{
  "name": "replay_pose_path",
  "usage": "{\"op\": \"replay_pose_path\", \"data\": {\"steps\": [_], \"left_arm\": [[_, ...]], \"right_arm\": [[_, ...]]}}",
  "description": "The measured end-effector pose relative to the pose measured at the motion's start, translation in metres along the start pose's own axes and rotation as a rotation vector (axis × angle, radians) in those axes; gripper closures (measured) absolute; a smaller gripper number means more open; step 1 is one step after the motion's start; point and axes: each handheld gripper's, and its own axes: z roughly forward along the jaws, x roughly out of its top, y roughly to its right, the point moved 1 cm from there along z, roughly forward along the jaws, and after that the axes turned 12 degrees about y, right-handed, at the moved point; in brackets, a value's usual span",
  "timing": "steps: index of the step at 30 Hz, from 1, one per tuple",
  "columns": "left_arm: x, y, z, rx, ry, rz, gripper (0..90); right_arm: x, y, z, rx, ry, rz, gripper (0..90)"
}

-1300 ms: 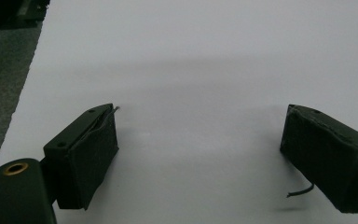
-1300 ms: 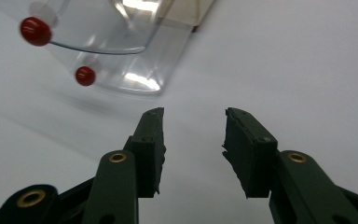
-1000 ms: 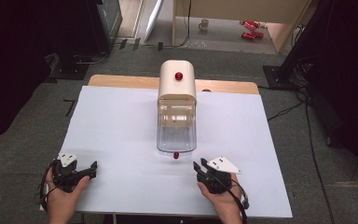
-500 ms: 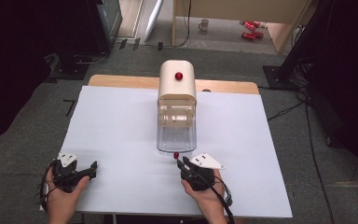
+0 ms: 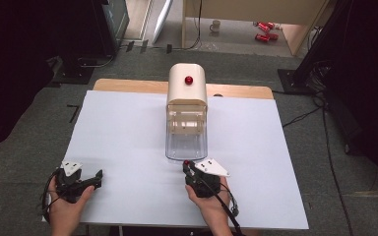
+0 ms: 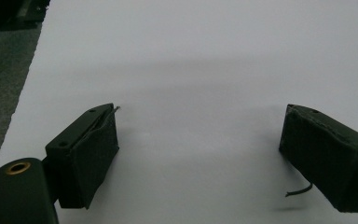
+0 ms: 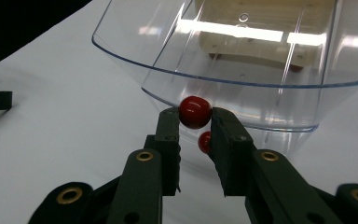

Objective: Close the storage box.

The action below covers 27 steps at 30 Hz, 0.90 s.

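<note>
A small red ball sits pinched between the fingertips of my right gripper, just in front of the curved lip of a clear plastic tray. Just below the ball, between the fingers, is a second red shape, either a reflection or another ball. In the high view the right gripper is at the tray's front edge, with the red ball at its tip. The tray juts from a cream box with a red knob on top. My left gripper rests open at the front left, its jaws wide apart over bare white table.
The white tabletop spreads wide on both sides of the cream box. Its front edge runs just behind both hands. Dark carpet, black stands and cables surround the table, and a wooden strip shows along the far edge.
My right gripper has moved left and forward to the red ball lying before the tray and shut on it. The left gripper has stayed put.
</note>
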Motion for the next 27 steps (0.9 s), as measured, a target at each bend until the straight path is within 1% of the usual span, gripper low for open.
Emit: {"op": "replay_pose_path", "data": {"steps": [3,6,19,27], "left_arm": [[0.0000,0.0000,0.0000,0.000,0.000,0.000,11.6],[0.0000,0.0000,0.0000,0.000,0.001,0.000,11.6],[-0.0001,0.0001,-0.0001,0.000,0.001,0.000,11.7],[0.0000,0.0001,-0.0001,0.000,0.001,0.000,11.8]], "right_arm": [[-0.0017,0.0000,0.0020,-0.003,-0.008,0.006,73.6],[-0.0016,-0.0002,0.0024,-0.005,-0.003,0.013,74.1],[-0.0008,-0.0002,0.0021,-0.001,-0.005,0.017,75.3],[0.0078,-0.0012,-0.0012,0.011,0.008,0.016,75.3]]}}
